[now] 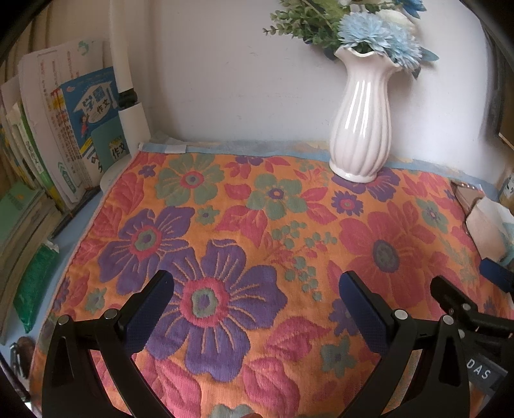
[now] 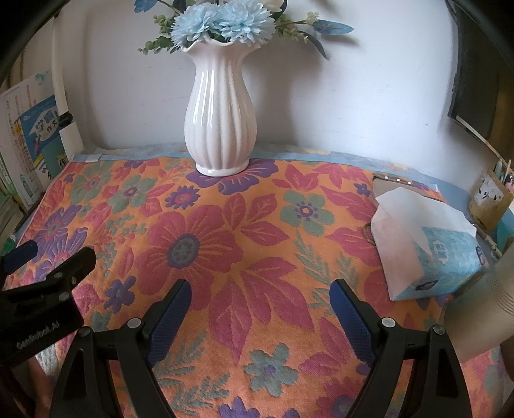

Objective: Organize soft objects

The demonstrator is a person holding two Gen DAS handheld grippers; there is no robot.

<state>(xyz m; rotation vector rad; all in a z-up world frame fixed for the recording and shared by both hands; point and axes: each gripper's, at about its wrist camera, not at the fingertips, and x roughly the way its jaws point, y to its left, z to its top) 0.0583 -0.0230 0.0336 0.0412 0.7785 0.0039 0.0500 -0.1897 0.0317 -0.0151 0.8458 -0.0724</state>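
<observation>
the floral cloth (image 1: 289, 225) lay spread flat over the work surface, its far edge running along the base of the white wall (image 1: 225, 80). a pale blue strip bordered that far edge.

the left gripper (image 1: 257, 289) was held above the near part of the cloth with its fingers spread wide and nothing between the blue pads (image 1: 151, 308). the right gripper (image 2: 260, 295) was held likewise, fingers wide apart and empty, over a large red flower of the pattern. each gripper showed at the edge of the other's view, so the two sat side by side, near each other.

a ribbed white vase (image 2: 220, 128) holding pale blue flowers (image 2: 221, 22) stood upright on the far edge of the cloth, touching the border strip, close to the wall. a tissue pack (image 2: 427, 247) with a blue printed wrapper and a white tissue pulled up rested on the right side of the cloth, beside the right gripper. a brown flat item behind it was partly hidden. a small cardboard holder (image 2: 490, 199) stood off the cloth at the far right.

books (image 1: 64, 135) stood in a row along the left edge, just off the cloth, with a white lamp post (image 1: 123, 64) behind them. a green packet (image 1: 35, 283) lay beside the left edge.
</observation>
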